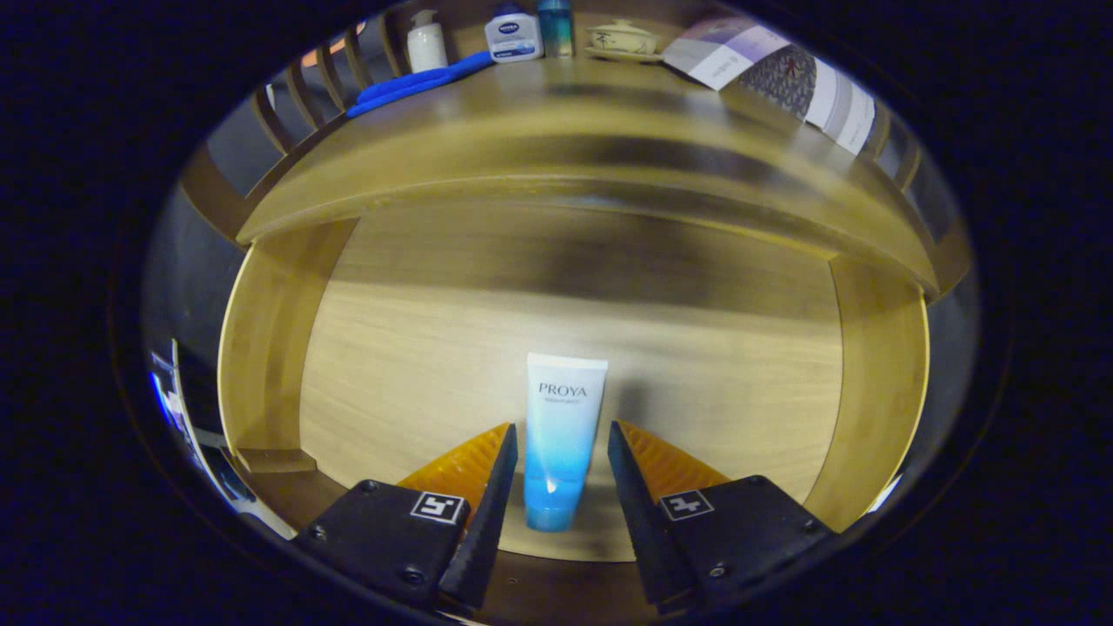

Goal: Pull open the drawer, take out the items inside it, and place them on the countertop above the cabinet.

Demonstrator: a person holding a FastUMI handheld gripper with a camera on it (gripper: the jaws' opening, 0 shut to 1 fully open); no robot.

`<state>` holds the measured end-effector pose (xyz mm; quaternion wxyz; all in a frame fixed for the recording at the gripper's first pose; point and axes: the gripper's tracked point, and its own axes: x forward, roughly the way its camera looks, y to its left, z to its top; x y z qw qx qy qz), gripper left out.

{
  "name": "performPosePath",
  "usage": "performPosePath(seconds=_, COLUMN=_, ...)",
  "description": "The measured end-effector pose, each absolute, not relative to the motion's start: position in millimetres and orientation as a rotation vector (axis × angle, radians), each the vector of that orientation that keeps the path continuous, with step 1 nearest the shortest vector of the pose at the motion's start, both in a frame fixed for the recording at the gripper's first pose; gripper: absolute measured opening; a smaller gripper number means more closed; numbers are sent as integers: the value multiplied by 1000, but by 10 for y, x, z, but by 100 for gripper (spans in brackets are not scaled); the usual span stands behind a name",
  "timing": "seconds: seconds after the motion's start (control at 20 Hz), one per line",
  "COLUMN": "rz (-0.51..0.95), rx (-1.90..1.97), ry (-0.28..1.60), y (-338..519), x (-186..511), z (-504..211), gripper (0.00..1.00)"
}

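The wooden drawer (269, 348) stands pulled open under the cabinet's countertop (556, 104). On its floor lies a white-to-blue tube (561, 435), cap end toward me. My gripper (563, 443) is open and reaches down into the drawer, one finger on each side of the tube's lower half. A small gap shows between each finger and the tube, so neither presses on it.
On the countertop stand a blue cloth-like item (417, 83), a white pump bottle (426, 42), a white-and-blue bottle (513, 35), a teal bottle (555, 26), a lidded ceramic bowl (622, 39) and a printed booklet (774, 74). The drawer's side walls (878, 382) flank the tube.
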<state>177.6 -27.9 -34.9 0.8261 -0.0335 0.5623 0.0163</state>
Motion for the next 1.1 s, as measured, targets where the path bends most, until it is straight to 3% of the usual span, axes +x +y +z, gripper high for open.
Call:
performPosePath(seconds=0.3, rz=0, rx=-106, ry=1274, y=-292, x=1745, z=-415, gripper=66)
performPosePath(seconds=0.4, rz=0, rx=-115, ry=1288, y=-275, x=1749, z=-444, gripper=55)
performPosePath(seconds=0.5, rz=12, rx=-141, ry=1284, y=-302, x=1743, z=-450, gripper=52)
performPosePath(seconds=1.1, rz=80, rx=-55, ry=1047, y=-409, x=1413, z=402, gripper=47)
